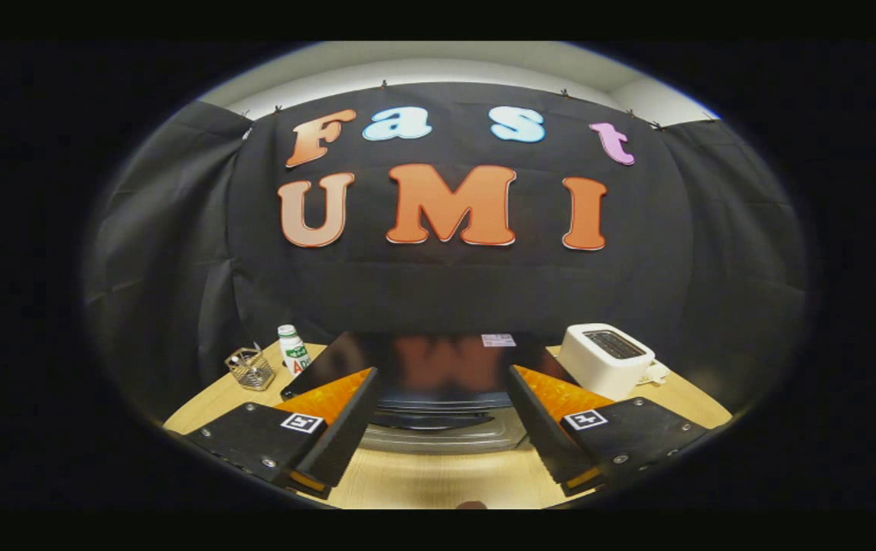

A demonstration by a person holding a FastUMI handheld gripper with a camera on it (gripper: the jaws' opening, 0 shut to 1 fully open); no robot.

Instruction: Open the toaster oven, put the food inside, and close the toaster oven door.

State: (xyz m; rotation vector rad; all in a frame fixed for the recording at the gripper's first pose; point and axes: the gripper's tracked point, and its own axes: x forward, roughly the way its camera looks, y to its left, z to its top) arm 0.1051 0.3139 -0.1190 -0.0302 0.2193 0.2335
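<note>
Gripper [438,451] jaws wide apart, holding nothing | toaster oven [438,375] just ahead between fingers, door seemingly closed | likely lining up for the door | food not identifiable

Screwed finger mounts [441,436], square markers

The toaster oven [438,367] is glossy black with a silvery front. The toaster [604,358] is white, the bottle [292,350] white and green, the table [422,478] pale wood.
</note>
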